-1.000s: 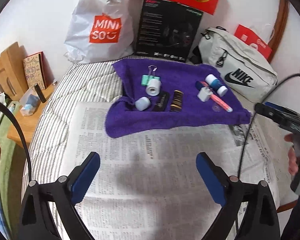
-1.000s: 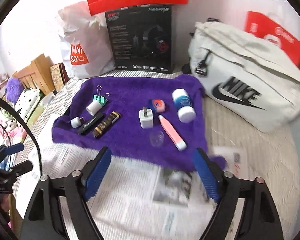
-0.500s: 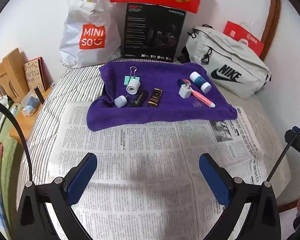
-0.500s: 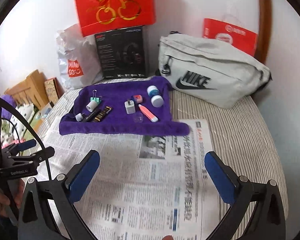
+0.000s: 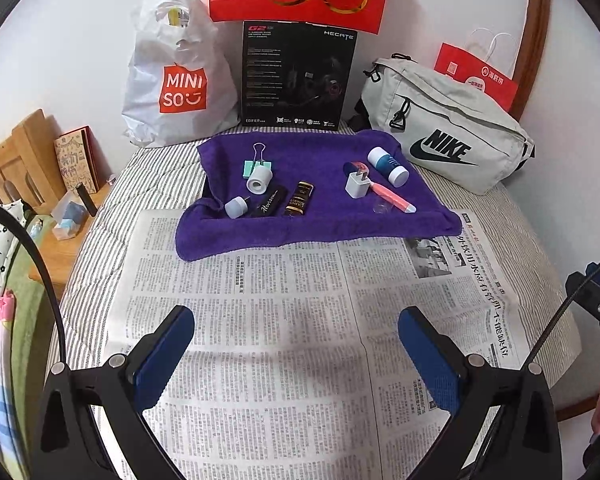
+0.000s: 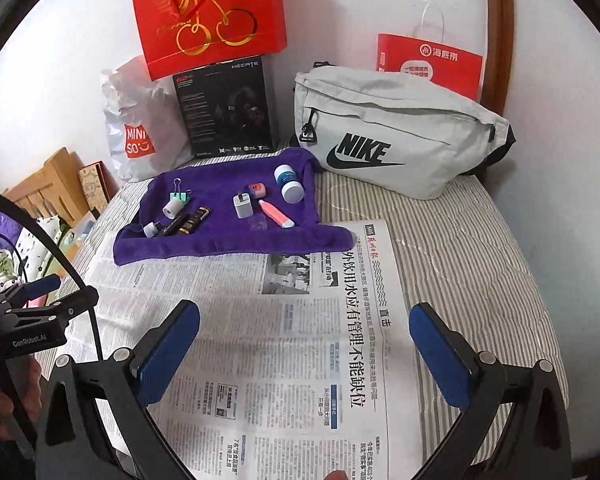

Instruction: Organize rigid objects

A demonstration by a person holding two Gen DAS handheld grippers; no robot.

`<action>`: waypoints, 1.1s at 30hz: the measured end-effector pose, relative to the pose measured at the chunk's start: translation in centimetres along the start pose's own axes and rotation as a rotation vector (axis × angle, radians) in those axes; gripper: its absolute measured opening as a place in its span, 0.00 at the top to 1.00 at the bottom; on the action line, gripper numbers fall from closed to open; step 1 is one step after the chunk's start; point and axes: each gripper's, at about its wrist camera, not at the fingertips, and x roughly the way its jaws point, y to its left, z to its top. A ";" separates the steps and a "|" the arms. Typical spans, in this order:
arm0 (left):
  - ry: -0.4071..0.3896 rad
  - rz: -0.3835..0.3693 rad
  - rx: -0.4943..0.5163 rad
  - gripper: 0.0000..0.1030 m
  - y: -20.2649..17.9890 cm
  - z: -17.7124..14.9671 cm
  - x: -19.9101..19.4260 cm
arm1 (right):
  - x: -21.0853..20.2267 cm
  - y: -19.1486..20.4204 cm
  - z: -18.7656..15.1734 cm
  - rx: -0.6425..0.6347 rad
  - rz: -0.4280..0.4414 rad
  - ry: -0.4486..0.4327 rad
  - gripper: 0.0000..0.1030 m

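Left of the black box (image 5: 299, 76), printed "HECATE" and "EDIFIER", a white bag (image 5: 178, 76) reads "MINISO"; right of it, a grey pouch (image 5: 444, 132) reads "NIKE".

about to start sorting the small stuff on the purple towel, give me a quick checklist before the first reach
1. Left gripper open, nothing held: ok.
2. Right gripper open, nothing held: ok.
3. Newspaper in front of the purple towel bare for placing: ok.
4. White charger plug upright, apart from the pink pen: cannot tell, they sit very close.
5. Clear small cap easy to see: not ok, nearly transparent.
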 end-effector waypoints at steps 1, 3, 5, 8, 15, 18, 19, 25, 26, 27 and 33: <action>0.002 -0.002 -0.001 0.00 0.0 0.0 0.0 | 0.0 0.1 0.0 -0.002 0.001 0.003 0.00; 0.002 -0.008 -0.002 0.00 0.0 -0.1 -0.2 | -0.1 0.4 -0.1 -0.008 0.002 0.001 0.00; 0.000 -0.006 -0.005 0.00 0.0 -0.2 -0.4 | -0.2 0.6 -0.1 -0.011 0.003 0.002 0.00; 0.003 -0.008 -0.005 0.00 0.1 -0.3 -0.4 | -0.1 0.8 -0.1 -0.008 0.027 0.010 0.00; 0.005 -0.004 -0.009 0.00 0.3 -0.4 -0.7 | 0.1 1.1 -0.2 -0.007 0.034 0.024 0.00; 0.004 -0.004 -0.011 0.00 0.4 -0.3 -0.7 | 0.1 1.2 -0.2 -0.014 0.028 0.022 0.00; 0.004 -0.004 -0.013 0.00 0.5 -0.4 -0.8 | 0.1 1.3 -0.2 -0.015 0.026 0.023 0.00; 0.005 -0.007 -0.014 0.00 0.6 -0.4 -0.8 | 0.2 1.3 -0.2 -0.013 0.025 0.026 0.00; 0.008 -0.004 -0.013 0.00 0.6 -0.4 -0.7 | 0.3 1.3 -0.2 -0.012 0.025 0.026 0.00; 0.010 0.001 -0.013 0.00 0.5 -0.4 -0.8 | 0.3 1.4 -0.2 -0.012 0.024 0.028 0.00; 0.012 -0.003 -0.009 0.00 0.4 -0.5 -0.9 | 0.3 1.4 -0.3 -0.018 0.017 0.028 0.00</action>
